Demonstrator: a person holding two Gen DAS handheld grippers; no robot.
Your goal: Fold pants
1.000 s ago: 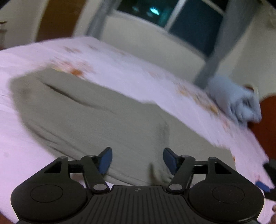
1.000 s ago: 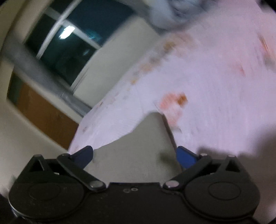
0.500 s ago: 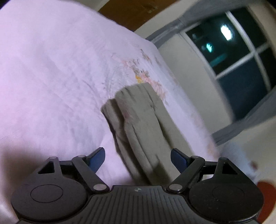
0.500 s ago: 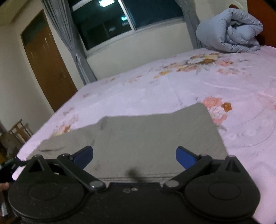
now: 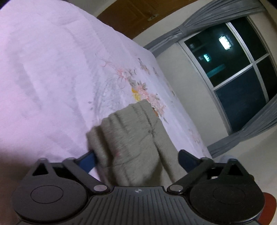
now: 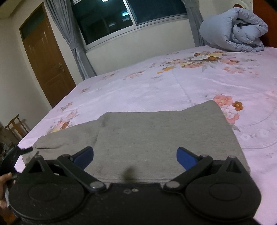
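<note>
i see the pants (image 6: 155,138) lying on the bed (image 6: 155,86), grey fabric on a pink floral sheet, folded over so that one layer lies on another, with a narrower part running out toward the left edge of the bed in the right wrist view.

left tool (image 5: 138,159): the jaws are opening and stand wide. the pants (image 5: 135,138) lie between the blue pads, blurred in this view. the left pad (image 5: 88,160) is just beside the cloth edge; i cannot tell if it touches. the right pad stands apart from the fabric. no clamp on the cloth shows.

right tool (image 6: 135,156): the jaws stand wide, with both pads above the flat top layer of the pants and nothing pinched between them.

in the right wrist view, part of the left tool and a hand (image 6: 4,187) show at the left edge, near the narrow end of the pants.

a rolled blue quilt (image 6: 233,29) sits at the far right end of the bed, well apart from the pants. a door (image 6: 46,60) and a dark window (image 6: 129,15) stand behind the bed.
</note>
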